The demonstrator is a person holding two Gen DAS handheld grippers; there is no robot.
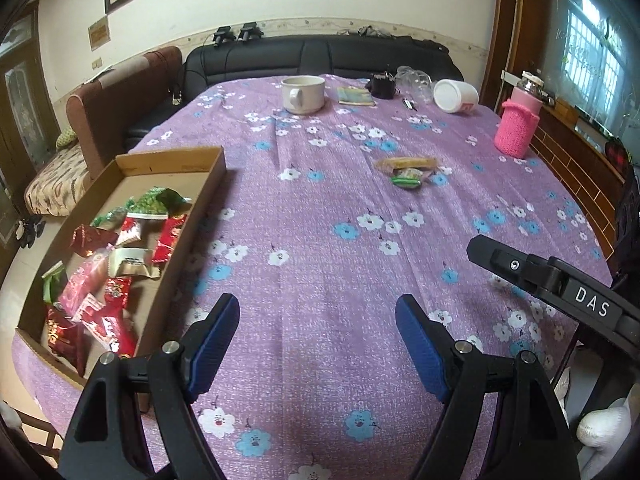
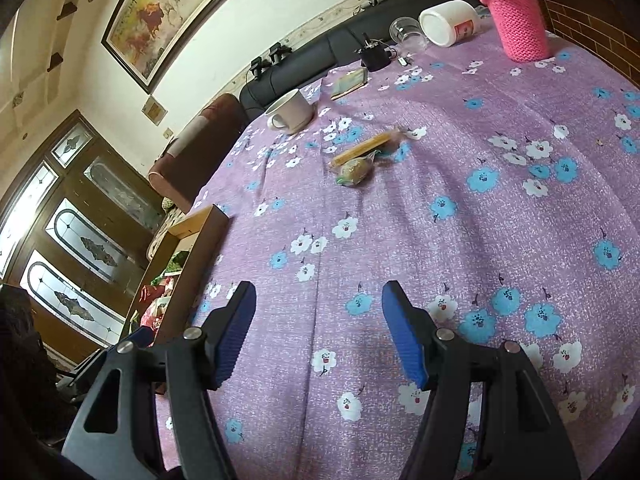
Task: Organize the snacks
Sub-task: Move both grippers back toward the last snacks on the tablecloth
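Note:
A cardboard box on the table's left holds several red and green snack packets; it also shows in the right wrist view. A long yellow snack stick and a small green-wrapped snack lie together mid-table, also seen in the right wrist view as the stick and the snack. My left gripper is open and empty over the cloth, right of the box. My right gripper is open and empty, well short of the two loose snacks; its body shows in the left wrist view.
The purple flowered tablecloth covers the table. At the far side stand a white mug, a small booklet, a dark object, a tipped white jar and a pink knitted bottle. A black sofa is behind.

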